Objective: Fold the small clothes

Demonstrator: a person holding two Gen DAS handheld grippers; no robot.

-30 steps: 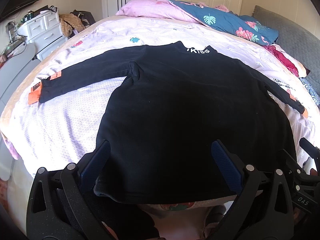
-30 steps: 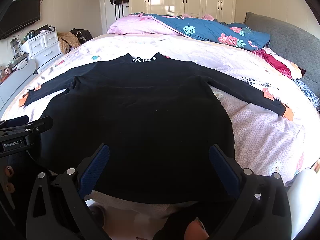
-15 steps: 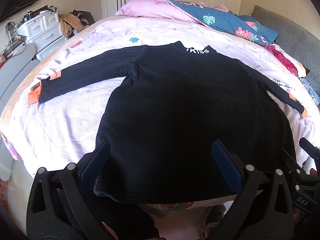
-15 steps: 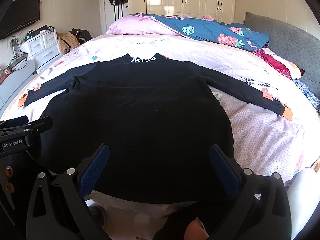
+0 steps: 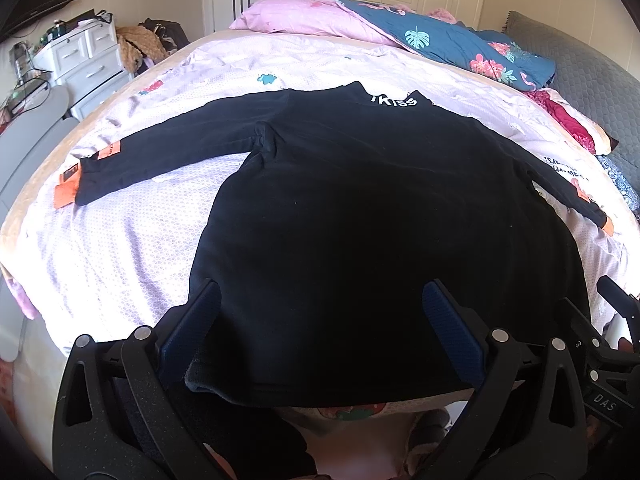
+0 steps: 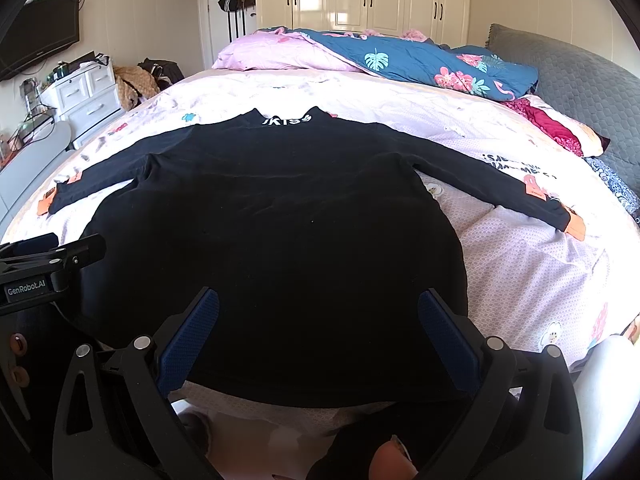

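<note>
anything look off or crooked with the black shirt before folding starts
Mostly fine: the black long-sleeved shirt lies flat on the pale pink patterned bedspread, both sleeves spread out. One oddity: its near left hem corner is curled up, showing the greyer inside. Both the left claw and right claw are open, gripping nothing.

Left tool point(image 5: 320, 328) and right tool point(image 6: 318, 330), both wide apart

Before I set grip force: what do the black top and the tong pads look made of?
Black top: soft matte knit, likely cotton, lying limp with shallow creases. Pads on the right tongs: blue, ribbed, probably rubber or textured plastic.
</note>
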